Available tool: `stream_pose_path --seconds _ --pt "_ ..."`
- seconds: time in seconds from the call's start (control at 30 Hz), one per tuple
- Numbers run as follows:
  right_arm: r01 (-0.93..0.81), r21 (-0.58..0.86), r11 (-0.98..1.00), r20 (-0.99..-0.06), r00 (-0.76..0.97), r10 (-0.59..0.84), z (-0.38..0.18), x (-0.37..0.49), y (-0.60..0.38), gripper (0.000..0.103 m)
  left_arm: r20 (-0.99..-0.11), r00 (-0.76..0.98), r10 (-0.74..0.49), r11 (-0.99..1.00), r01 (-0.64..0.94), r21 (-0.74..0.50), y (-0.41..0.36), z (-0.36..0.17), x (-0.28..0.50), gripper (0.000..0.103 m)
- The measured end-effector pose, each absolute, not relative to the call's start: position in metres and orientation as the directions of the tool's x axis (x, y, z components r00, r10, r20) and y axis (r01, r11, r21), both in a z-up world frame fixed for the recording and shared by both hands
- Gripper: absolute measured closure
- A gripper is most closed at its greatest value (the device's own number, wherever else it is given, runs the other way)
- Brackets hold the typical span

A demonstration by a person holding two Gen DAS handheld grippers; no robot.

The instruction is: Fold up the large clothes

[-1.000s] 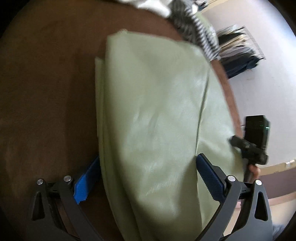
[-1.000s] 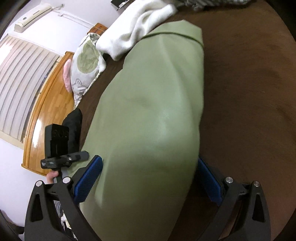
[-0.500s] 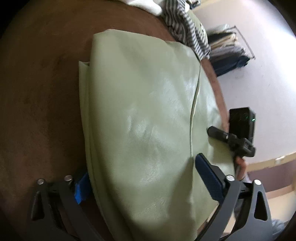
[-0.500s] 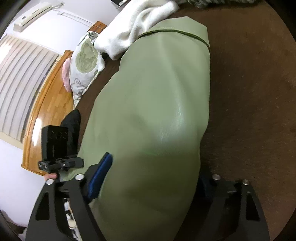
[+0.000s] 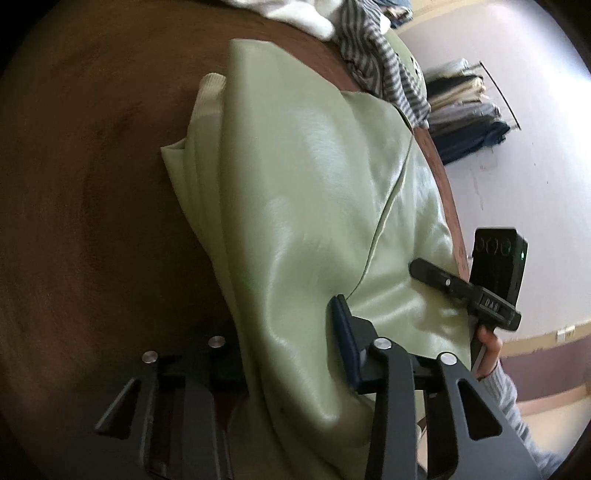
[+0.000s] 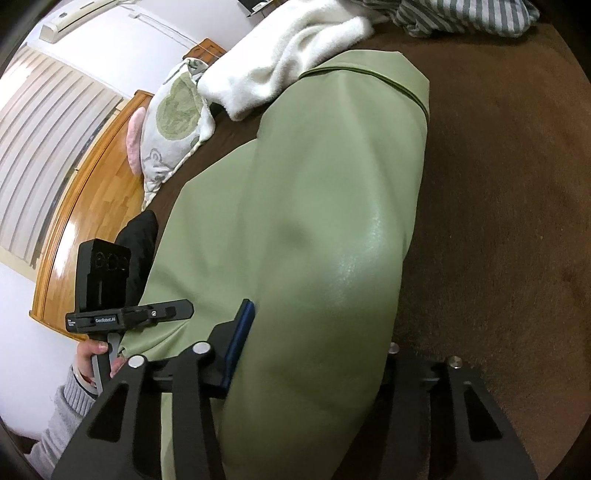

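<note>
A pale green, shiny leather-like garment (image 5: 317, 192) lies folded lengthwise on a brown bedspread (image 5: 92, 184); it also shows in the right wrist view (image 6: 314, 221). My left gripper (image 5: 288, 350) is closed on the garment's near fold, one blue pad on top and the other finger hidden under the cloth. My right gripper (image 6: 314, 354) is likewise closed on the near end, its right finger hidden beneath the fabric. A ribbed cuff (image 5: 208, 98) sticks out at the left edge.
A white fluffy garment (image 6: 291, 48) and a grey striped one (image 6: 461, 14) lie at the far end. A patterned pillow (image 6: 173, 122) and wooden headboard (image 6: 85, 206) are on the left. Stacked clothes (image 5: 465, 110) stand by the wall.
Both grippers have narrowed from wide open onto the garment's near end. The fabric has bunched and risen between the fingers, and the cuff has come into view.
</note>
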State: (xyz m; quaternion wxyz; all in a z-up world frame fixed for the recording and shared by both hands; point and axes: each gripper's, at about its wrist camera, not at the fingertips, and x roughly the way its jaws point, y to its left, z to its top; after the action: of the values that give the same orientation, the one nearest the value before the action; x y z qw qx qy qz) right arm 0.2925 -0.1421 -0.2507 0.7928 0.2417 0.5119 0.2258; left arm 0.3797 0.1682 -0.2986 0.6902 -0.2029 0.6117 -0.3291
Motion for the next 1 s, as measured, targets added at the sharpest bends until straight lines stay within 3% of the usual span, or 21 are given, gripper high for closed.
stream_pose_path --seconds 0.33,0.7,1.0 --pt "-0.136 0.631 0.764 -0.666 0.411 0.623 -0.235 0.283 -0.141 0.072 -0.718 0.115 -0.686 0.722 0.232 -0.652 0.167 -0.278 0.369 0.082" --pt "-0.162 0.604 0.781 -0.679 0.41 0.61 -0.201 0.272 -0.131 0.075 -0.716 0.141 -0.683 0.725 0.251 -0.642 0.169 -0.247 0.351 0.085" --pt "-0.212 0.563 0.799 -0.673 0.443 0.592 -0.142 0.255 -0.118 0.075 -0.709 0.193 -0.679 0.73 0.283 -0.622 0.171 -0.195 0.335 0.086"
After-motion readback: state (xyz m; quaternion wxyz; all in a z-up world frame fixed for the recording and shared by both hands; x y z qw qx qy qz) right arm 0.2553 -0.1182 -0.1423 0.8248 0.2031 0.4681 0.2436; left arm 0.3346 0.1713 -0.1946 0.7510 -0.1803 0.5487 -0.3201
